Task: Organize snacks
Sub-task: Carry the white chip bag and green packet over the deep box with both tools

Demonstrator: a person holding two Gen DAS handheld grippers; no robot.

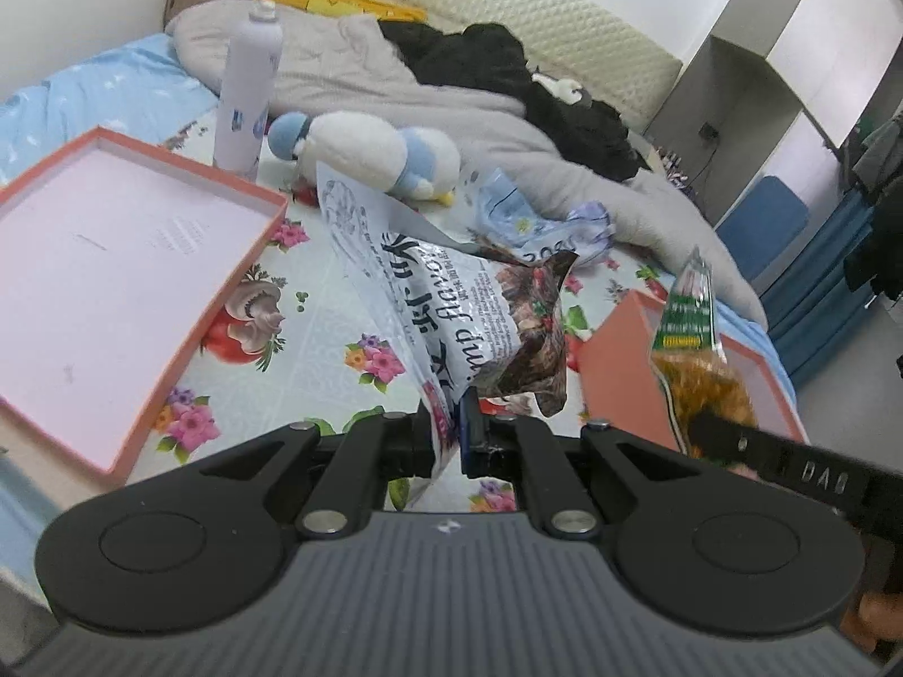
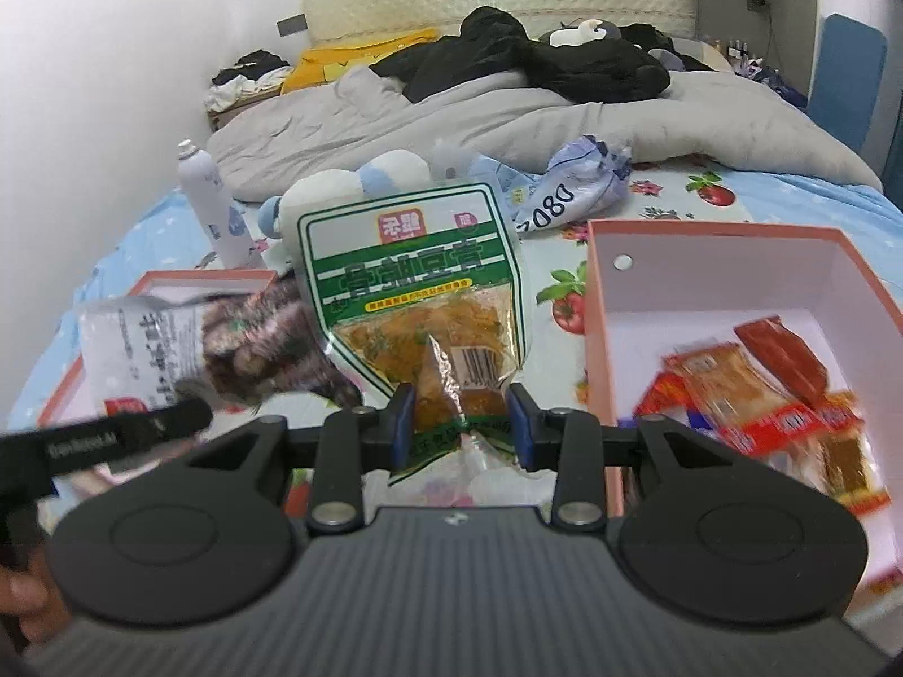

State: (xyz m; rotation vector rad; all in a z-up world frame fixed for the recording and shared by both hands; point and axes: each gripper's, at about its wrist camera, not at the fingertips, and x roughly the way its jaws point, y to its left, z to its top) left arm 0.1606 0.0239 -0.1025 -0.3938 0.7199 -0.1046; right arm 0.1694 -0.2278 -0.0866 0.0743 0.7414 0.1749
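Currently, both tongs were loaded and raised above the bed's floral sheet (image 1: 316, 333). The left tongs (image 1: 454, 443) were nearly together, clamped on the thin lower edge of a white shrimp-flavour snack bag (image 1: 446, 304), which stood up and tilted away from the camera. The right tongs (image 2: 460, 423) were clamped partway closed on the bottom seal of a green-and-white pouch of orange dried snack (image 2: 417, 293), held upright. In the left wrist view the same pouch (image 1: 691, 338) hung just in front of the deep pink box (image 1: 621, 372); in the right wrist view that deep pink box (image 2: 728, 276) lay to the right and already contained several red-and-orange packets (image 2: 779, 395). A shallow pink lid or tray (image 1: 101, 276) lay to the left, with nothing in it.

The step in hand was judged to be transport of both packs toward a container. For good execution:

1. Maintain clamp pressure. Both grips sat on edge seals only, and a slack film edge may slip.
2. Carry each pack clear above the box wall before lowering, so that the dangling body does not catch the rim.
3. Keep the two packs apart; the tongs were close together and the bags could foul each other.
4. Avoid the upright spray bottle (image 1: 248, 90) and the plush toy (image 1: 372, 152) behind the tray.
5. Release only once the pack rests inside.
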